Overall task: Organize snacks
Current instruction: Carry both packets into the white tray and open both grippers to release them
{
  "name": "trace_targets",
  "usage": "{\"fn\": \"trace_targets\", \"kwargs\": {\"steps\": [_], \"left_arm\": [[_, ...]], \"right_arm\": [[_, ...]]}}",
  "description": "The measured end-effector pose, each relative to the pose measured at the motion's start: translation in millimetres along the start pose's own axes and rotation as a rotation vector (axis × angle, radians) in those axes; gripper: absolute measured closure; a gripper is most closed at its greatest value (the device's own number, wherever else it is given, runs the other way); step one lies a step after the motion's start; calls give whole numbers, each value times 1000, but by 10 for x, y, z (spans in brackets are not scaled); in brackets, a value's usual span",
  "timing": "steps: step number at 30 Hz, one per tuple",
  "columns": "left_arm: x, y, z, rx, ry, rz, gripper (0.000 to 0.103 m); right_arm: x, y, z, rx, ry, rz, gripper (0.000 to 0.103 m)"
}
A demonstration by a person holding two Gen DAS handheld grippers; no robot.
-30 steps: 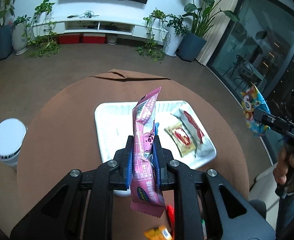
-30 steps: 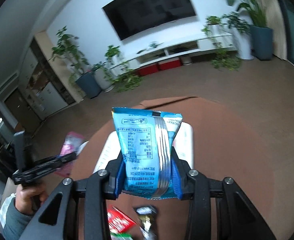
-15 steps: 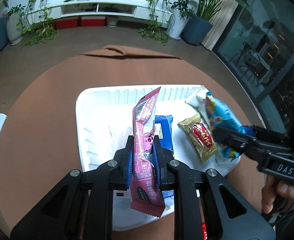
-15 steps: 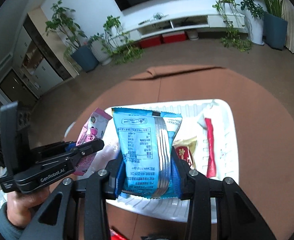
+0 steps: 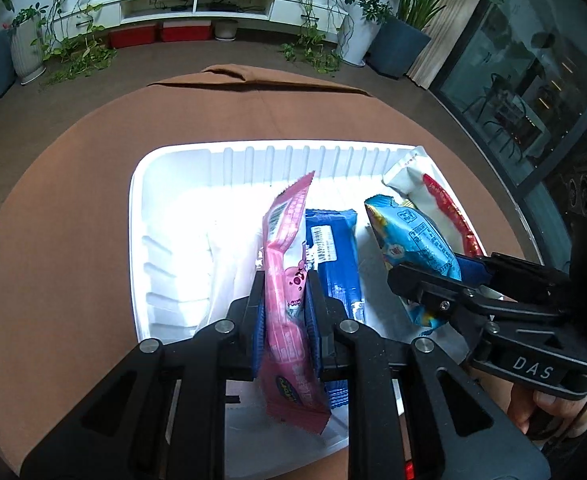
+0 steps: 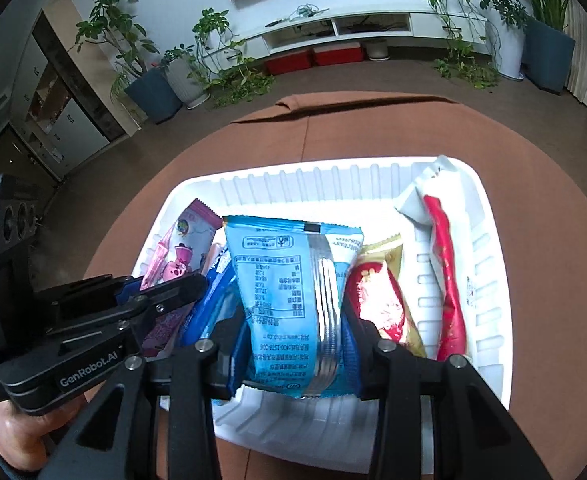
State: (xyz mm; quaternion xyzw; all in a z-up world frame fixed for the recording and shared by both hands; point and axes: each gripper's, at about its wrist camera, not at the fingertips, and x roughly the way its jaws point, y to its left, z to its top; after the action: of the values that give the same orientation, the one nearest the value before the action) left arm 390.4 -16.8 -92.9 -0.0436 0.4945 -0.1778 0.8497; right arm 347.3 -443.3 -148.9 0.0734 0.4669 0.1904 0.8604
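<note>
**Fingers clamped on two snack packets above the white tray**

Fingers (image 5: 260,308) of the left gripper (image 5: 285,300) pressed tight on a pink packet (image 5: 289,280), held upright between the pads. Fingers (image 6: 349,340) of the right gripper (image 6: 293,328) likewise closed on a light blue packet (image 6: 289,292), printed back facing the camera.

Below both, a round table (image 5: 73,200) under a brown cloth, carrying a white ribbed tray (image 5: 149,240). Beyond, a brown floor, a low white TV bench (image 6: 333,28) with red boxes beneath, potted plants (image 5: 393,36) along the wall, dark glass at the right.

Both grippers angled forward and down over the tray, side by side, each gripped by a bare hand: the left hand (image 6: 25,436) low in the right wrist view, the right hand (image 5: 549,404) low in the left wrist view.

Pink packet over the tray's middle, just beside a dark blue packet (image 5: 333,256) lying on the tray floor. Light blue packet over the tray's centre-right, next to a gold and red packet (image 6: 385,300) and, further right, a white and red packet (image 6: 445,272) lying against the tray's right wall. Contact between the held packets and the tray floor not discernible.
</note>
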Motion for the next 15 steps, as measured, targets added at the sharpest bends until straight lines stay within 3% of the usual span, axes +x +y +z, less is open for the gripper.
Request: {"fn": "trace_targets", "kwargs": {"steps": [15], "left_arm": [[-66, -46, -76, -13, -8, 7, 86]], "right_arm": [[12, 14, -91, -16, 19, -17, 52]]}}
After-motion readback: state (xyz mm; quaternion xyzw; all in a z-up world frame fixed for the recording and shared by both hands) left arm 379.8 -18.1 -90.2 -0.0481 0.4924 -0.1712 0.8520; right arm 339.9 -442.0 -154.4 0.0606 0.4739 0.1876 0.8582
